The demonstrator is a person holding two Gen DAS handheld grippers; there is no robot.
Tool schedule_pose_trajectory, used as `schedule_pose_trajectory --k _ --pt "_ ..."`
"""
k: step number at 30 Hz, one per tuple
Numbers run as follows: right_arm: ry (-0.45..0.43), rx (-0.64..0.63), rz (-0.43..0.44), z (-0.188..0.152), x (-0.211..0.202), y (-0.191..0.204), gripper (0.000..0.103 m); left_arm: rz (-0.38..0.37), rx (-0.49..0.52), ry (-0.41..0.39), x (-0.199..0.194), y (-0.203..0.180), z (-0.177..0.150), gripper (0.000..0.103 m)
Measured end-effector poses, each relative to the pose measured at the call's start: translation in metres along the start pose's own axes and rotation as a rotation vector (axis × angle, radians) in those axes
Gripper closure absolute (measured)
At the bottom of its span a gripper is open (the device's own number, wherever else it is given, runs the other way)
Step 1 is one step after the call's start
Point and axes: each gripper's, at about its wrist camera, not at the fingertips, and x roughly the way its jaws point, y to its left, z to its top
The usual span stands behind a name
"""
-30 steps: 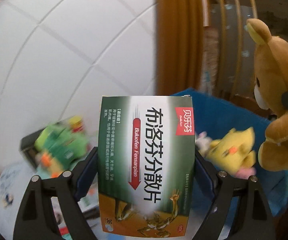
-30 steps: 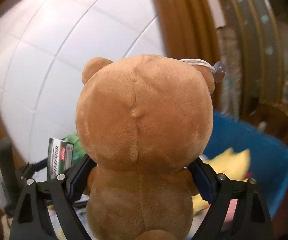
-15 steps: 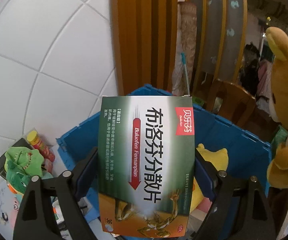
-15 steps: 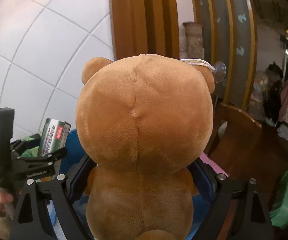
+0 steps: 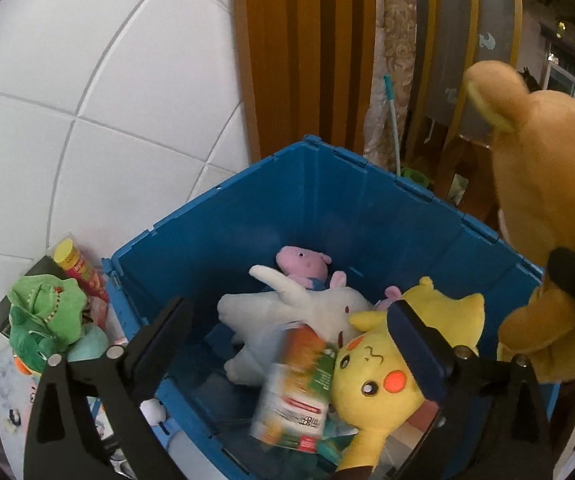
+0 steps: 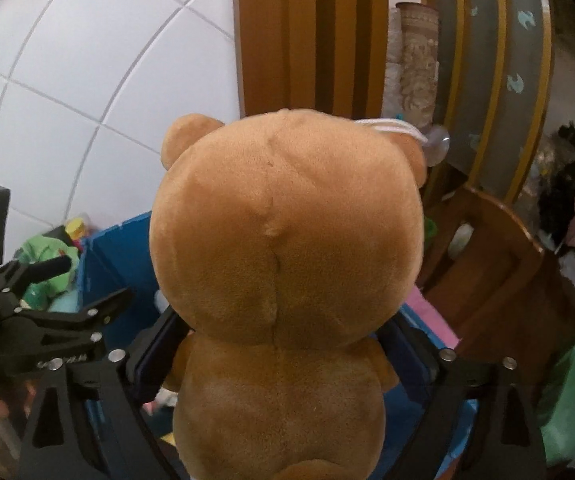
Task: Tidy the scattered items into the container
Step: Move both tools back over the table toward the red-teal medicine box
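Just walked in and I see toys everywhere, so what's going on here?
Someone is tidying toys into a blue bin with hand-held tongs. The left tongs are open above the bin, and a blurred medicine box lies among the plush toys inside, beside a yellow plush. The right tongs grip a brown teddy bear, not yet in the bin. A green plush sits outside.

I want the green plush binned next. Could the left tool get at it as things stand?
Probably yes: the left tool is open and empty over the blue bin, and the green plush sits uncovered just outside the bin's left wall.
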Motion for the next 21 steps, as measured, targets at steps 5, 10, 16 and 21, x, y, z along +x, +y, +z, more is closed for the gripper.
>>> schedule_pose_trajectory --k 5,10,16,21 --pt "-0.027 -0.013 -0.011 0.010 -0.006 0.002 0.000 0.016 -0.007 0.008 0.000 0.007 -0.002 0.003" --pt "-0.027 -0.035 -0.014 0.013 -0.007 0.020 0.000 0.039 -0.009 -0.004 -0.011 0.027 -0.006 0.003" --pt "-0.044 -0.050 0.018 0.018 -0.021 0.048 0.000 0.098 -0.032 -0.015 -0.036 0.072 -0.020 0.003" --pt "-0.057 -0.096 0.071 0.028 -0.036 0.098 0.000 0.155 -0.069 -0.015 -0.063 0.125 -0.041 0.003"
